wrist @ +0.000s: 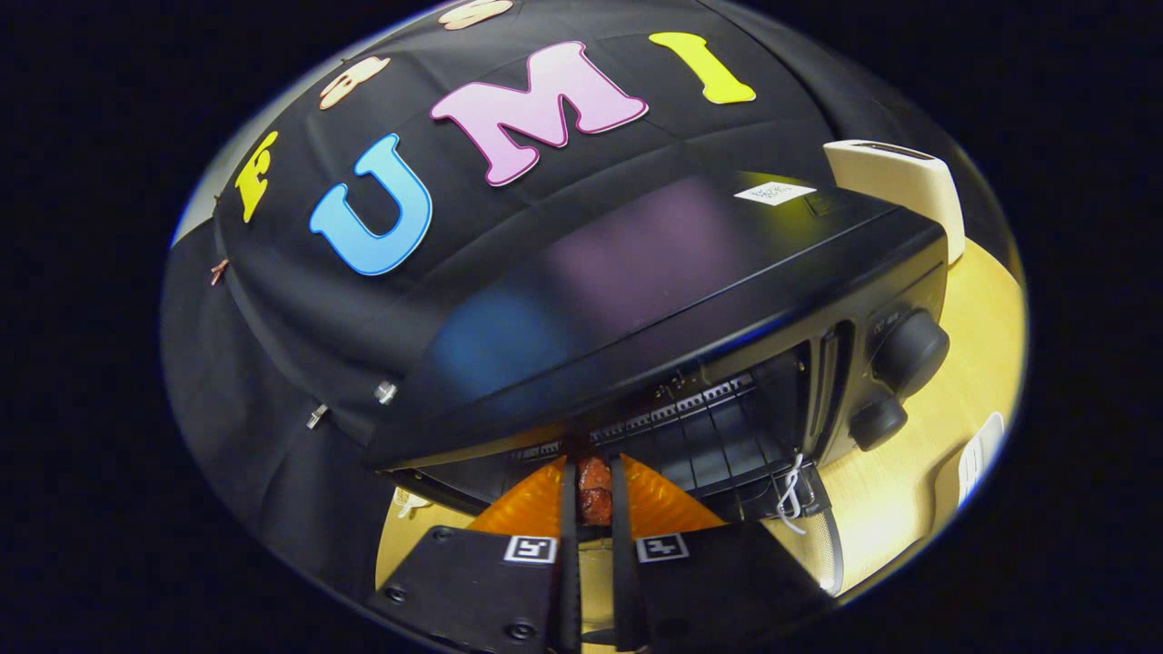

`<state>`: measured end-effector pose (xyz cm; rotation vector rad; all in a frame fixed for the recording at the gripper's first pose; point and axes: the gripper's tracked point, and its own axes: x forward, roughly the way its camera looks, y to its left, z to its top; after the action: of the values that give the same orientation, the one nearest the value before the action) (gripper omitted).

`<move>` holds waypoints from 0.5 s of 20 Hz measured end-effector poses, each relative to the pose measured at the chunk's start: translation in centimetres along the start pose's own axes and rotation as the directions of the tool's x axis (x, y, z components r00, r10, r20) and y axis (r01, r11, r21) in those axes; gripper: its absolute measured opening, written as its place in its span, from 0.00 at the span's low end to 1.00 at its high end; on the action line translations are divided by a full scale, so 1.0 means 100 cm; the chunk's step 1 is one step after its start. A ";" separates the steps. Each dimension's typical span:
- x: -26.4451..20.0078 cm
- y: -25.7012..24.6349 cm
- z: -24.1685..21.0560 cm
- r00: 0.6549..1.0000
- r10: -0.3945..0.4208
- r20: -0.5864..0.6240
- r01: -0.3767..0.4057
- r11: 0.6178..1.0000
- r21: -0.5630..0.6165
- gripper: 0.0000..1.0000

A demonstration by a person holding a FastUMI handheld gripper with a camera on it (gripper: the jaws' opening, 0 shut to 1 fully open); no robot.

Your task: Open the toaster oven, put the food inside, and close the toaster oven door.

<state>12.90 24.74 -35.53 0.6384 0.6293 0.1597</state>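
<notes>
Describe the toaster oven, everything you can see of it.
The toaster oven is a glossy black box that looks like metal, seen from above its front, so its top reflects the booth wall. A small white sticker lies on the top. Two round black knobs sit one above the other at its right front. Its mouth is open, showing a wire rack inside. It stands on a pale wooden table. The gripper, shut on a reddish piece of food, is at the opening.

The tool (595, 495) grips reddish food (595, 490) between both fingers — at the open toaster oven (690, 300) mouth — on the table (918, 472).
</notes>
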 end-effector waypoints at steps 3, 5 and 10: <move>0.002 -0.016 -0.004 0.998 -0.057 -0.017 0.056 0.995 -0.083 0.32; 0.001 -0.027 -0.006 0.995 -0.093 -0.029 0.088 0.988 -0.130 0.36; -0.014 -0.032 0.002 0.993 -0.110 -0.037 0.103 0.982 -0.156 0.80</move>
<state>11.69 21.60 -36.65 0.4516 0.6863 0.1214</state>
